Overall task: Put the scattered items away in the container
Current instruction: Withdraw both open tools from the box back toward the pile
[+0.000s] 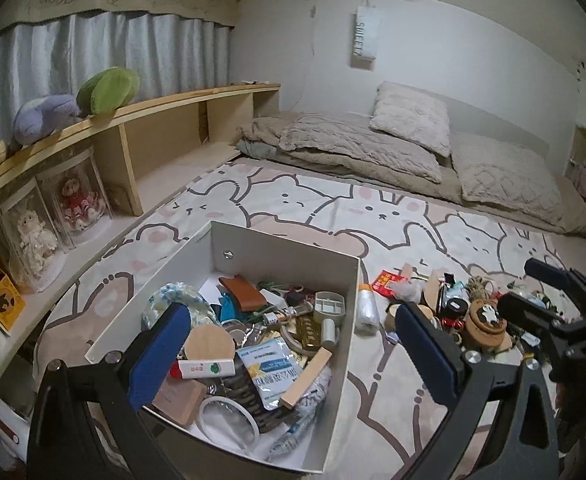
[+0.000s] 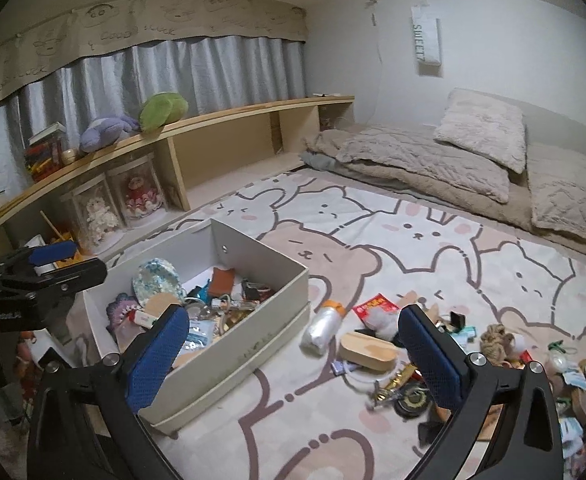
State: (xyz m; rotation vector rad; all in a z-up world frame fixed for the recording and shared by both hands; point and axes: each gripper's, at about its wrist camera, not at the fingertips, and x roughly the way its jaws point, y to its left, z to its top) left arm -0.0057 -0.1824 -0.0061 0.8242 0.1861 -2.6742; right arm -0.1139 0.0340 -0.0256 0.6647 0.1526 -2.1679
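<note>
Hovering left gripper [image 1: 289, 356] over filled white box [image 1: 339, 368], jaws wide, empty. Right gripper [image 2: 293, 356] spread wide, nothing held. Scattered clutter [image 2: 377, 350] at 3 o'clock of box.

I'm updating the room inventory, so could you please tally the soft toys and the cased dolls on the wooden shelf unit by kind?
Soft toys on the shelf top: 2, the purple plush and the green plush.
Dolls in clear cases below: 2, the cream doll and the red-dressed doll.
Total: 4

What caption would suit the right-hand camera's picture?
Open right gripper above a bunny-print mat, between a half-filled white box and scattered trinkets.
</note>
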